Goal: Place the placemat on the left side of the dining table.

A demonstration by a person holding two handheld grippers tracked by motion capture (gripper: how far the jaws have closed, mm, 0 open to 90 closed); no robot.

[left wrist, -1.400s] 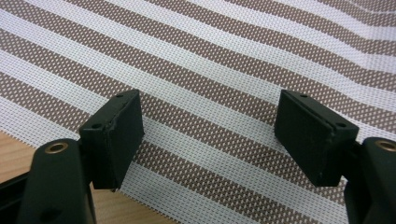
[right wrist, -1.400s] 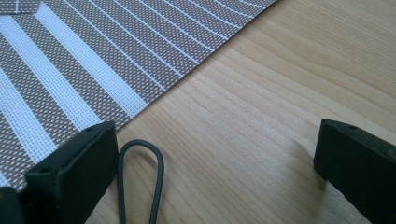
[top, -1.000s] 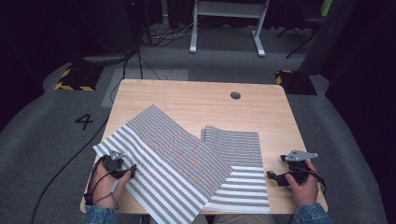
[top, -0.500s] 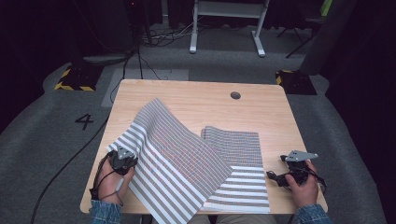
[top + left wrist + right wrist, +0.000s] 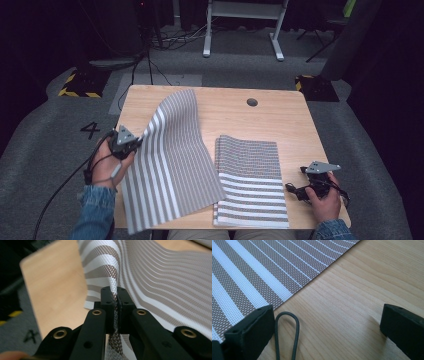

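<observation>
1. Landmark = the folded brown-and-white striped woven mat [image 5: 250, 182] lying flat on the light wooden table [image 5: 280, 120], toward the near edge, right of centre.
2. Your left gripper [image 5: 131, 145] sits left of that mat, at the table's left edge. Its jaws are clamped on the side edge of a second brown-and-white striped mesh sheet [image 5: 172, 160]; in the left gripper view [image 5: 113, 293] the weave is pinched flat between the pads.
3. That sheet arcs up from the far-left part of the table, its right side overlapping the folded mat's left edge, and its near end hangs past the table's front edge.
4. Your right gripper [image 5: 306, 187] rests on bare wood just right of the folded mat. Its jaws are spread wide w/ nothing between them. A loop of grey cable [image 5: 287, 332] lies by one pad.
5. Handling, as a judgement: the sheet looks light and semi-stiff. It bows in a smooth curve rather than crumpling, so it should swing as one panel. It's not fragile, but prob. slick on wood.
6. Grip: keep to the edge, well onto the weave. One-point hold lets it pivot and sag; a second pinch w/ the right gripper at a free corner would steady it.
</observation>
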